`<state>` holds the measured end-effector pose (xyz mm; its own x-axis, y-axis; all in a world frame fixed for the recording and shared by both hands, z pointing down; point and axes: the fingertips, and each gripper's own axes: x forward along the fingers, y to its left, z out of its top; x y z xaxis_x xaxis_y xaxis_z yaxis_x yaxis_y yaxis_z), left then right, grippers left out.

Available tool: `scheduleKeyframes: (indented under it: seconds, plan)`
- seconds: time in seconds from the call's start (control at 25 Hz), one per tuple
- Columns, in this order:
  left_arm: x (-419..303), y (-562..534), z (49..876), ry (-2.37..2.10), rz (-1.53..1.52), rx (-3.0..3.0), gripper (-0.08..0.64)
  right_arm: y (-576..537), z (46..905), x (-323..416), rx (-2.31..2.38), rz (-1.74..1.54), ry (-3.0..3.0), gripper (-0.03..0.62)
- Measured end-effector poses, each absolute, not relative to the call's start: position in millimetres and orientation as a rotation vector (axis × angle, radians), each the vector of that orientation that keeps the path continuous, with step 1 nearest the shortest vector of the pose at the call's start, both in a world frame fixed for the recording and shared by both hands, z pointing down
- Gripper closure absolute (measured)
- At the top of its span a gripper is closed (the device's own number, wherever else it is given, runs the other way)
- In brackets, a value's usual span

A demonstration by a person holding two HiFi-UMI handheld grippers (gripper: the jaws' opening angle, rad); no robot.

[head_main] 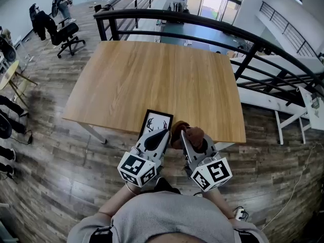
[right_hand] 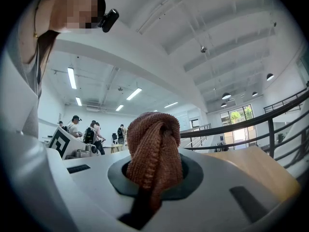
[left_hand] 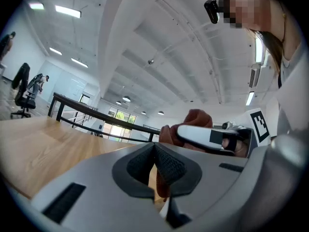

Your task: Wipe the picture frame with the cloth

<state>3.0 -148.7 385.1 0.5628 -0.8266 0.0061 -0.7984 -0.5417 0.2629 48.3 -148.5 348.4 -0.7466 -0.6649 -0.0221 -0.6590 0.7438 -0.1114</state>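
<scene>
I'm standing in a big open-plan office, on what looks like an upper gallery. Beyond the table (head_main: 152, 80) in front of me runs a black railing (head_main: 202, 22), and past that a lower level shows, with glass doors (head_main: 212, 4). Left of the table, a wheeled office chair (head_main: 67, 36) sits on the wood-plank floor (head_main: 55, 151) (a person (head_main: 63, 1) stands further off there). High above the table hang strip lights (left_hand: 67, 11).
</scene>
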Motion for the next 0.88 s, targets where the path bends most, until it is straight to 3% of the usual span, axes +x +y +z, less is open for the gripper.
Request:
scheduleKeyframes:
  seconds: [0.48, 0.88]
  plan:
    - [-46.5, -2.8, 381.8, -1.372, -0.212, 2.540, 0.552, 8.2, 339.9, 5.2, -1.154, -0.112, 2.838, 0.546]
    - [-30.9, 124.4, 381.1, -1.327, -0.228, 2.572, 0.552, 141.0, 354.5, 24.6, -1.299, -0.131, 2.783, 0.546]
